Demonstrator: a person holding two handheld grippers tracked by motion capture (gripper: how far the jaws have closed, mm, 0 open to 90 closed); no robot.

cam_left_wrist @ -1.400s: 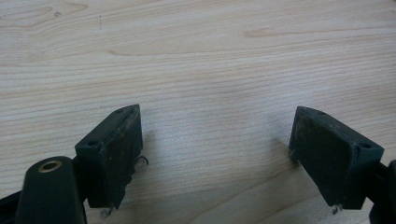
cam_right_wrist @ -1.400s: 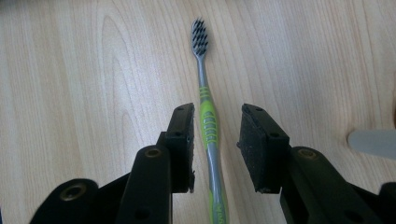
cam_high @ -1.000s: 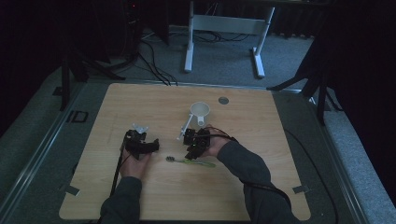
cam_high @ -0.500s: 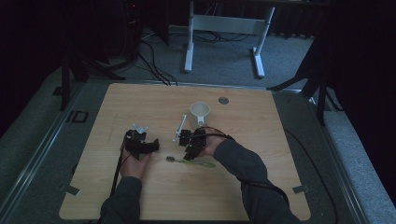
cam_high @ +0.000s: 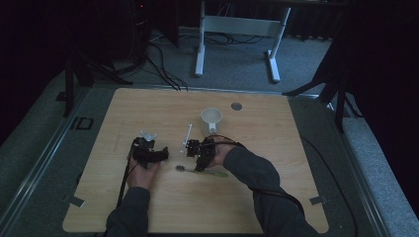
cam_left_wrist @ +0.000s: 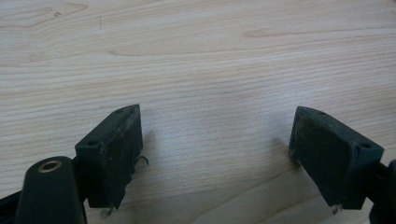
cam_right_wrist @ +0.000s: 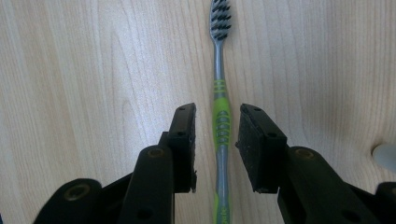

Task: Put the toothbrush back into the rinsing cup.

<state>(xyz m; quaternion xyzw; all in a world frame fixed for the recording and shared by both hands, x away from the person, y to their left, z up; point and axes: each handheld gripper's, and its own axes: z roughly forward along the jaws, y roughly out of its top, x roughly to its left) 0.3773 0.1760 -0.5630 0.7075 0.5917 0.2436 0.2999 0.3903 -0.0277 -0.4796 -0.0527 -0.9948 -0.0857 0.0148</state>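
With the toothbrush (cam_right_wrist: 220, 126) lying flat on the counter (cam_right_wrist: 93, 70) just below the white cup (cam_high: 211, 118), the right hand-held gripper (cam_right_wrist: 217, 140), jaws apart astride its green grip, should close squarely and evenly.

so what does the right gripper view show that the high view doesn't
Right gripper view alone: the toothbrush's black-and-white bristles and green ribbed grip, lying between the right gripper's jaws, with gaps on both sides, so the jaws are not yet pressing it. High view alone: the white cup, the left gripper resting apart on the table, and both forearms. Both: the toothbrush flat on the wooden table under the right gripper.
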